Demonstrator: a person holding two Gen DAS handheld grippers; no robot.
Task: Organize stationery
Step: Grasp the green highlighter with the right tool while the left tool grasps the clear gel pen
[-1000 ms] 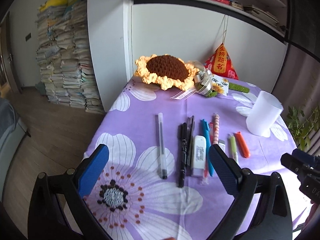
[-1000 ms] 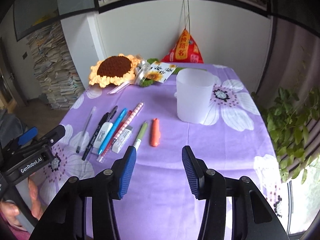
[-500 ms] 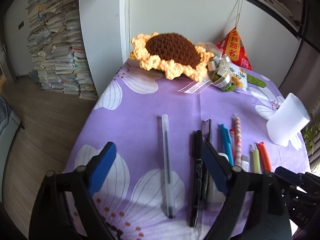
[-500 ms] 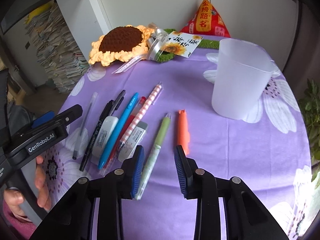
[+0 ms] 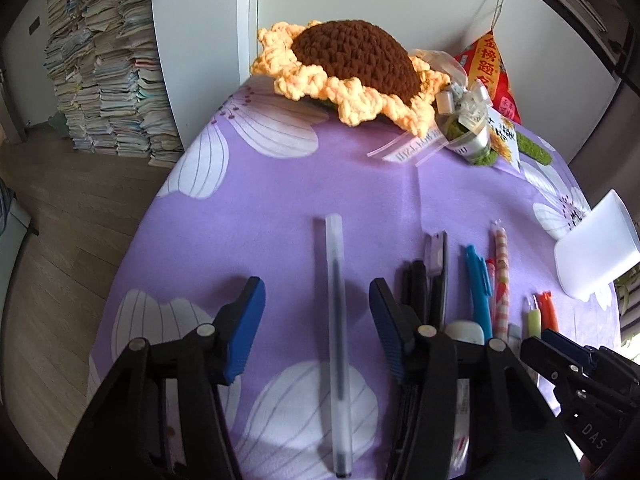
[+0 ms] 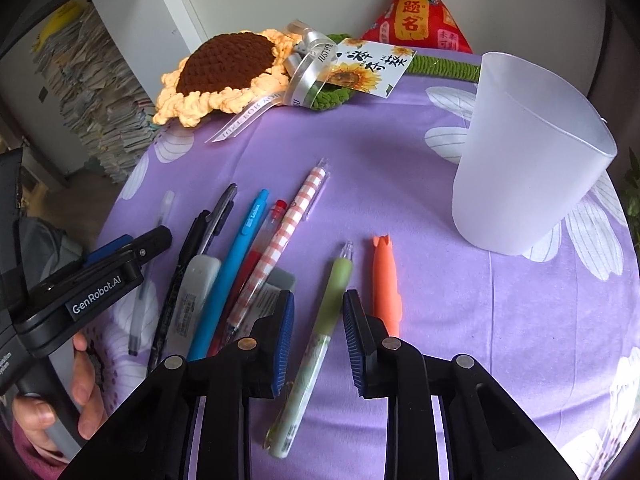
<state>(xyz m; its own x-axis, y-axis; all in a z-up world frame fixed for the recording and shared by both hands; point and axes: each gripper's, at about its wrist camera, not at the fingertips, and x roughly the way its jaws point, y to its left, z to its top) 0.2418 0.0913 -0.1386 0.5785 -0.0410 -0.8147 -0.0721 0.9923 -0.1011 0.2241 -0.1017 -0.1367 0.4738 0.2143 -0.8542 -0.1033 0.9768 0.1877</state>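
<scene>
A clear capped pen (image 5: 336, 320) lies lengthwise on the purple flowered cloth, right between the blue pads of my left gripper (image 5: 316, 282). Its jaws are closing, with a gap still showing on each side of the pen. My right gripper (image 6: 319, 294) straddles a green pen (image 6: 332, 304), and its narrow jaws do not touch it. An orange pen (image 6: 385, 276) lies just right of the green one. To the left lie a checked pen (image 6: 288, 228), a blue pen (image 6: 236, 264), a white correction tape (image 6: 192, 292) and a black marker (image 6: 180, 272). A frosted cup (image 6: 528, 160) stands upright at the right.
A crocheted sunflower (image 5: 352, 64), a ribboned tag (image 6: 368, 68) and a red pouch (image 6: 416, 16) sit at the table's far edge. The table's left edge (image 5: 132, 240) drops to a wooden floor with stacked papers (image 5: 104, 60). A hand (image 6: 84, 392) holds the left gripper's handle.
Both grippers came down and forward over the pens. The left jaws narrowed around the clear pen. The right jaws narrowed and now straddle the green pen.
</scene>
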